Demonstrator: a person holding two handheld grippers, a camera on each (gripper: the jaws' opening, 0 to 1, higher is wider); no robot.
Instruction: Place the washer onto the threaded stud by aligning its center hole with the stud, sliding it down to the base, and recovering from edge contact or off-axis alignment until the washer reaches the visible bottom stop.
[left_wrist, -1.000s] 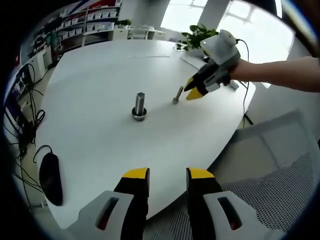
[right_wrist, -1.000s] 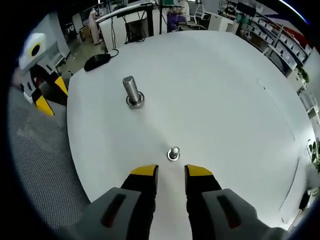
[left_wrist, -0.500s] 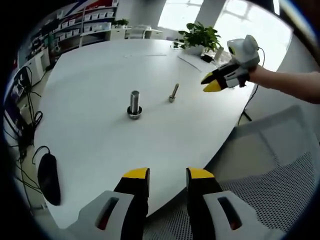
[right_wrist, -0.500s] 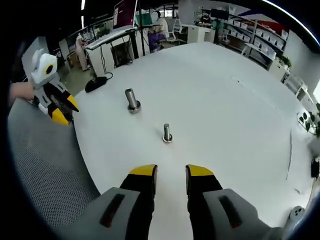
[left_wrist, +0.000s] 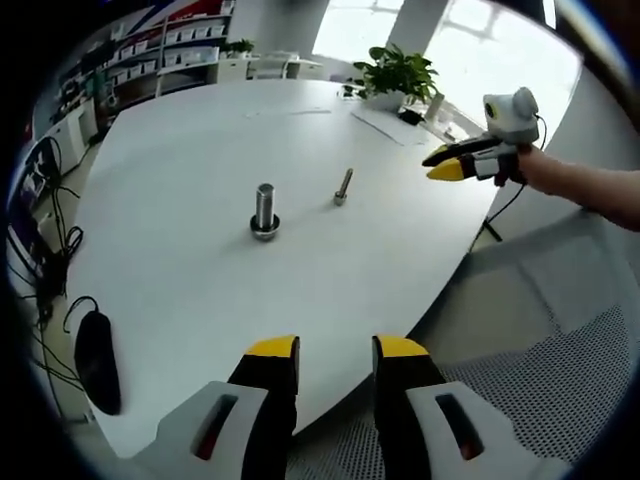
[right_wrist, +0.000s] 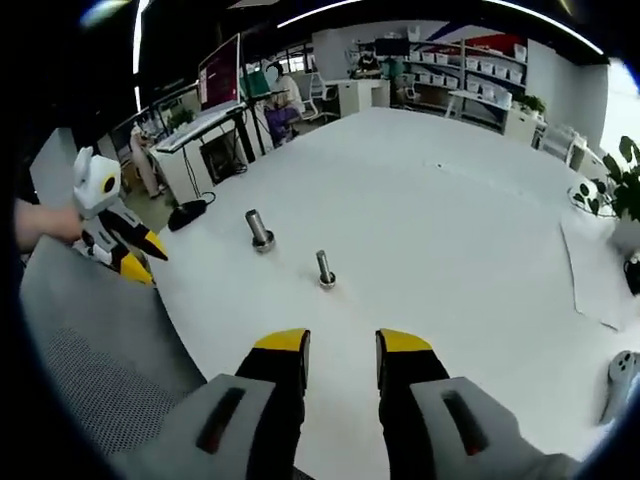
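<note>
My left gripper hangs off the near edge of the smooth white round table, its yellow-tipped jaws parted on nothing, and my right gripper is likewise spread and bare above a grey mesh chair. The thick threaded stud stands upright on the table with a metal washer ringing its base, a slimmer bolt upright just beside it. Nothing blocks either; a black mouse lies at the table's edge and a potted plant on the far side.

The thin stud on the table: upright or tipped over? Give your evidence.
Upright. The thin stud stands on its wide base on the table, shank pointing up.
</note>
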